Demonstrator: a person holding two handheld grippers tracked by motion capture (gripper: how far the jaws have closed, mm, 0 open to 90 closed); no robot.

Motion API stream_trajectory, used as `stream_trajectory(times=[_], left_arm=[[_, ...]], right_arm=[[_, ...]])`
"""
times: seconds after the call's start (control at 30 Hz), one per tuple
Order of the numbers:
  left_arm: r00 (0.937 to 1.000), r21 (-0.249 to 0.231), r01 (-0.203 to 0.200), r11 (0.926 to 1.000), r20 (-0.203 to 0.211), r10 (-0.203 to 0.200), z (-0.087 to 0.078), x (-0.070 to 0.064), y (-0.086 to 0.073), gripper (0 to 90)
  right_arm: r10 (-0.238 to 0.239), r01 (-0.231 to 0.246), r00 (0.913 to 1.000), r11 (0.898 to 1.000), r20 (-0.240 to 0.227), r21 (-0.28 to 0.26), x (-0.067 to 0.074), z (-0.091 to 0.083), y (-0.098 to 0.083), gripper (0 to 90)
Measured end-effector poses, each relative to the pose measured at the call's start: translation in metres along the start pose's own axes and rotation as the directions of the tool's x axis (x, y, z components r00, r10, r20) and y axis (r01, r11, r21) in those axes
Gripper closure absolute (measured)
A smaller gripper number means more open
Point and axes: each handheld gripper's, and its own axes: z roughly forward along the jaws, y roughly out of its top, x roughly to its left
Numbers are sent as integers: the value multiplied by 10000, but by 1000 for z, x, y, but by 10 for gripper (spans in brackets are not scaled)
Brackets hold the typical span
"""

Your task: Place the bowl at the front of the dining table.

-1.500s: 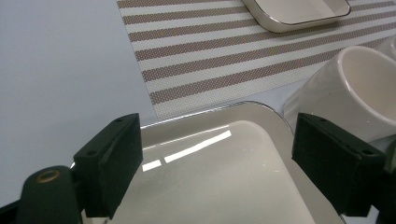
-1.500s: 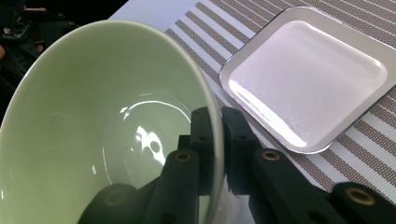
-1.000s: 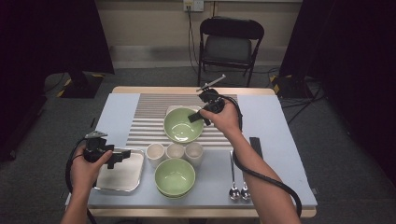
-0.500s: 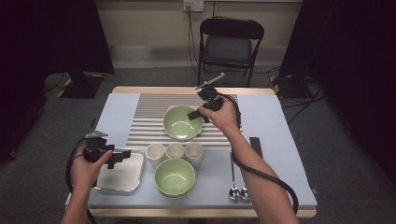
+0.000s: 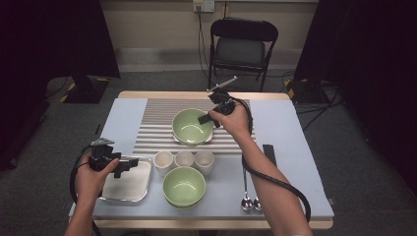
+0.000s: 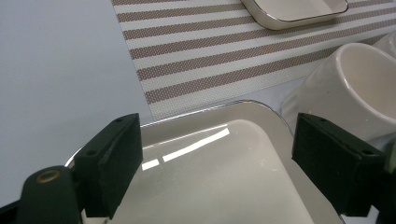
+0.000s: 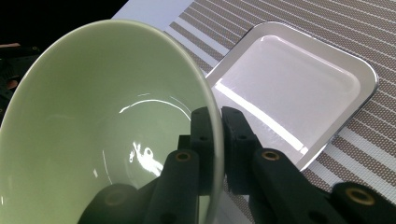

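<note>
Below the right gripper (image 7: 215, 140), clamped on the green bowl's (image 7: 107, 121) rim, lies a white tray (image 7: 299, 88); the left gripper (image 6: 215, 163) gapes over a steel tray (image 6: 210, 186), a cup (image 6: 359, 79) just beside.

The right gripper (image 5: 208, 118) has carried the green bowl (image 5: 191, 126) a little toward the left, and now it hangs over the white tray (image 7: 299, 88).
</note>
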Motion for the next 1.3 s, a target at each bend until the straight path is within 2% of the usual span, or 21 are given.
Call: stream_trajectory(times=[0.83,1.07,1.3], left_arm=[[10000,38,-46,10000,-13,46,0,2,0,159],[10000,36,-14,10000,-40,14,1,1,0,159],[10000,41,-29,10000,-30,30,1,2,0,159]], right_arm=[[674,-650,9963,9968,534,-462,-17,8,-1,836],[739,-711,9950,9965,670,-440,-21,11,-2,837],[858,-804,9935,9942,749,-716,-24,15,-3,837]])
